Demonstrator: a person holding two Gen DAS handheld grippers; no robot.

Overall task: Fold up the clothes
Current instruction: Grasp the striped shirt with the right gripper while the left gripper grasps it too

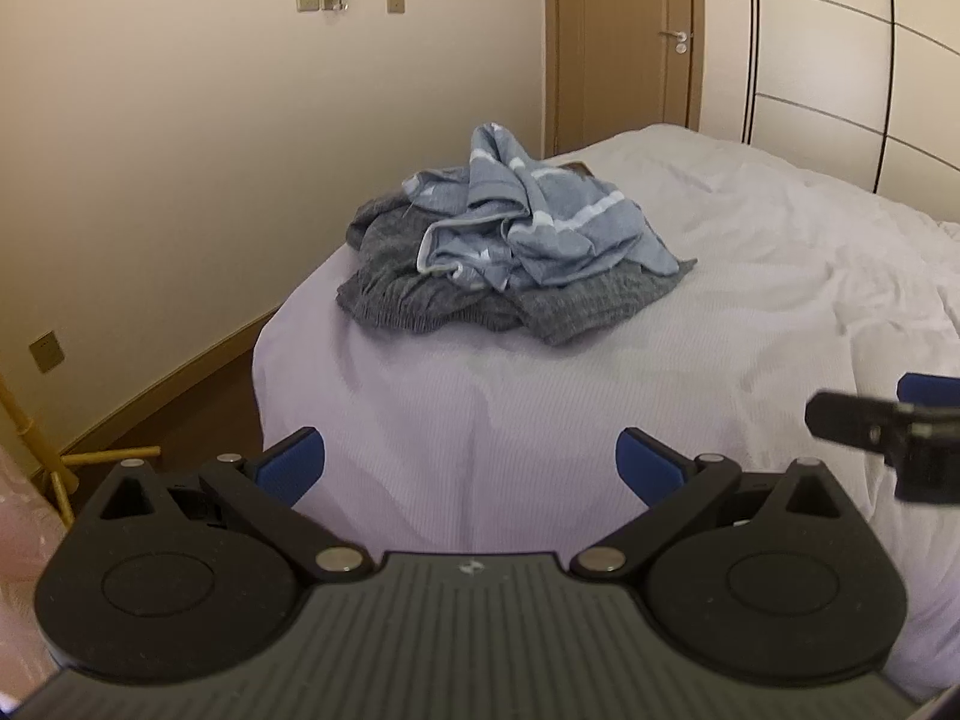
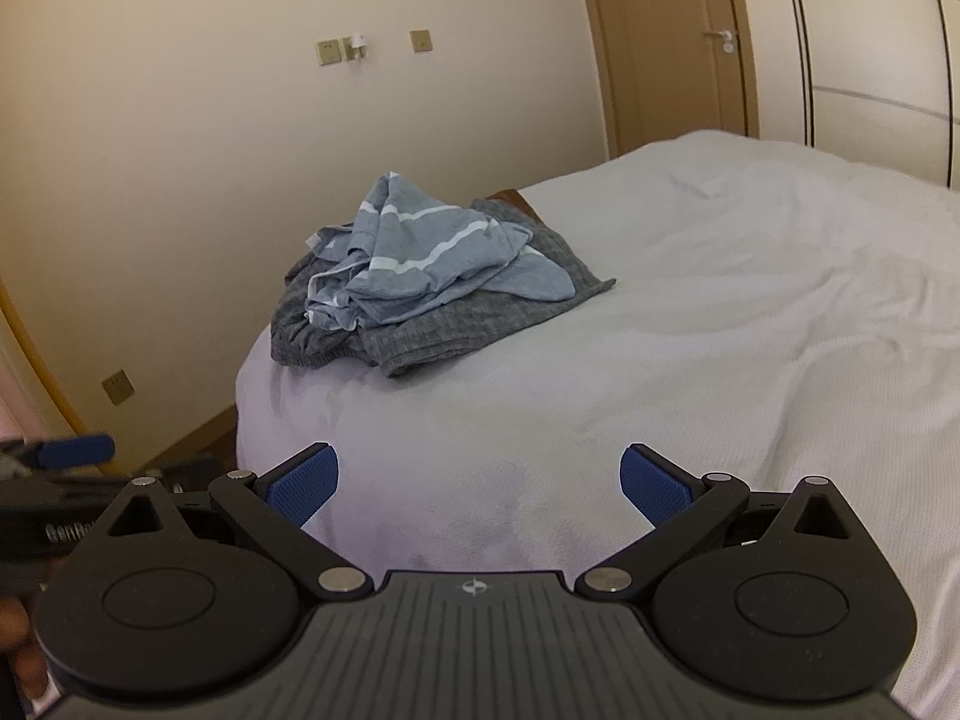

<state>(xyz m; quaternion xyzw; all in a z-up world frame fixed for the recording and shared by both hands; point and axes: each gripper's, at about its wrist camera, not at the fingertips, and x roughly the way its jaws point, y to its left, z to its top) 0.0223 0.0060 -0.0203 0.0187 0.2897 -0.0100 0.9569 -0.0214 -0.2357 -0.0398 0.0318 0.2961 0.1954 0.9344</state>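
Gaping tools (image 1: 471,465), crumpled clothes (image 1: 510,240) beyond.

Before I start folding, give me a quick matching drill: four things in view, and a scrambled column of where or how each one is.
Things:
1. blue striped garment
2. grey knit garment
3. left gripper
4. door

States:
A. open, holding nothing
B. shut, behind the bed
C. crumpled on top of the pile
D. bottom of the pile, on the sheet

Pairs: 1-C, 2-D, 3-A, 4-B

Black left gripper (image 1: 471,468), right gripper (image 2: 479,483): blue textured fingers (image 1: 292,468), silver screws
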